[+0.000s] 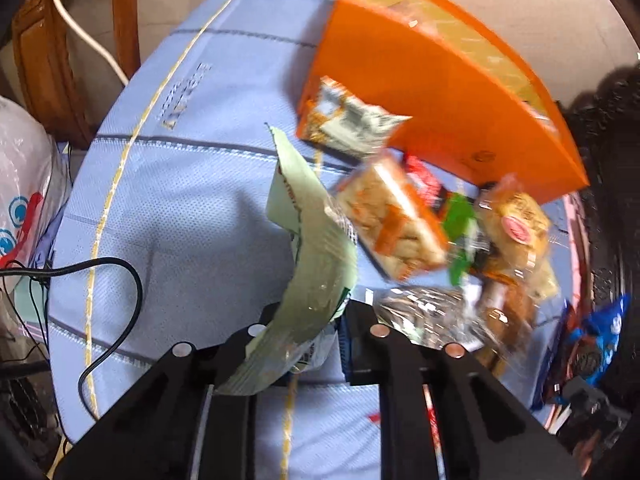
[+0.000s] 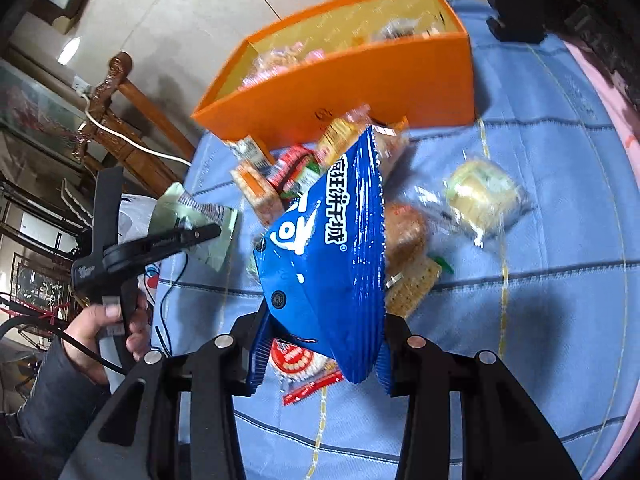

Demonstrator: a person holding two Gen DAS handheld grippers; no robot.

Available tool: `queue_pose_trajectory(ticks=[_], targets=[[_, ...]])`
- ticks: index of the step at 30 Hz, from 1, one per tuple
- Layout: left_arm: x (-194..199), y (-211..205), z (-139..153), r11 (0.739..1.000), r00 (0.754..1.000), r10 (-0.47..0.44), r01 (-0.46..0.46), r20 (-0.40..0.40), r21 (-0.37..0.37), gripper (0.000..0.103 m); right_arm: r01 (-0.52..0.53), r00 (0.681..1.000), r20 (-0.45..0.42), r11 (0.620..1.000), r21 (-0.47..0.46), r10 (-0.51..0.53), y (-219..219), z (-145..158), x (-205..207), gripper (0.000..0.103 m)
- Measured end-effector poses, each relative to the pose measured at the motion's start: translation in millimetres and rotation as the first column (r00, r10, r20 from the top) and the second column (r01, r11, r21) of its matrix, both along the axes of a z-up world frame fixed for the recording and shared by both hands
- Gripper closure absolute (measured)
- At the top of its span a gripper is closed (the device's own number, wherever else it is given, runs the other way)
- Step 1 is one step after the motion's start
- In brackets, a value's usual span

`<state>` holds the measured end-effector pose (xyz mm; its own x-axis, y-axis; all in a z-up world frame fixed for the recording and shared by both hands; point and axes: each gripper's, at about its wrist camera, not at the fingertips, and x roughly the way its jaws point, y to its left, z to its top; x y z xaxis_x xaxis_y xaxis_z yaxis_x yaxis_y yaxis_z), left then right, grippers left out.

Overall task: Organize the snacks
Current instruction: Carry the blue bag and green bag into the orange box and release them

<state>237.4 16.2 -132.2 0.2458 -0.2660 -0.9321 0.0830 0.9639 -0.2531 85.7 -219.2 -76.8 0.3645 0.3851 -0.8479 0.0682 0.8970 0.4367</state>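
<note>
- Where the two wrist views overlap, the surface is a pale blue quilted cloth point(image 1: 192, 184) with grey stripes and thin yellow stitched lines, a pink edge showing at its far right in the right wrist view.
- Beyond the cloth lie a beige floor, carved brown wooden furniture point(image 2: 116, 120) with a white cable point(image 2: 132, 146) across it, and a white plastic bag point(image 1: 24, 184) at the left.
- An orange box point(image 2: 360, 88) stands open on the cloth with wrapped snacks inside; a loose heap of snack packets point(image 1: 404, 220) lies just in front of it.
- The left gripper point(image 1: 304, 344) has its fingers pinched together on a pale green packet point(image 1: 316, 256), lifted off the cloth.
- The right gripper point(image 2: 320, 344) grips a blue snack bag point(image 2: 328, 264) between its fingers, raised above the heap.
- A person's hand point(image 2: 108, 332) and grey sleeve hold the left gripper's handle in the right wrist view.
- Motion blur smears the heap, so most wrappers cannot be read; the blue bag hides part of the pile, and the box's contents are only partly visible.
</note>
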Motion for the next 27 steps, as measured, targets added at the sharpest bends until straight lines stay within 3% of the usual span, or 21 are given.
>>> queue_pose_trajectory(ticks=[10, 14, 19, 27], targets=[[-19.9, -9.0, 97.9, 0.994, 0.984, -0.081, 0.092, 0.162, -0.064, 0.088, -0.01, 0.987, 0.162, 0.999, -0.035, 0.016, -16.4, 55.7, 24.9, 0.06], [-3.4, -25.9, 132.3, 0.986, 0.967, -0.114, 0.138, 0.228, -0.092, 0.087, 0.025, 0.973, 0.23, 0.999, -0.041, -0.015, -31.4, 78.8, 50.9, 0.06], [31.6, -51.9, 144.7, 0.981, 0.955, -0.148, 0.175, 0.257, -0.085, 0.087, 0.061, 0.958, 0.284, 0.997, -0.048, -0.045, -45.9, 95.4, 87.9, 0.06], [95.7, -85.9, 134.4, 0.979, 0.954, -0.17, 0.192, 0.247, -0.067, 0.085, 0.104, 0.946, 0.317, 0.992, -0.079, -0.074, -50.7, 91.3, 160.1, 0.06]])
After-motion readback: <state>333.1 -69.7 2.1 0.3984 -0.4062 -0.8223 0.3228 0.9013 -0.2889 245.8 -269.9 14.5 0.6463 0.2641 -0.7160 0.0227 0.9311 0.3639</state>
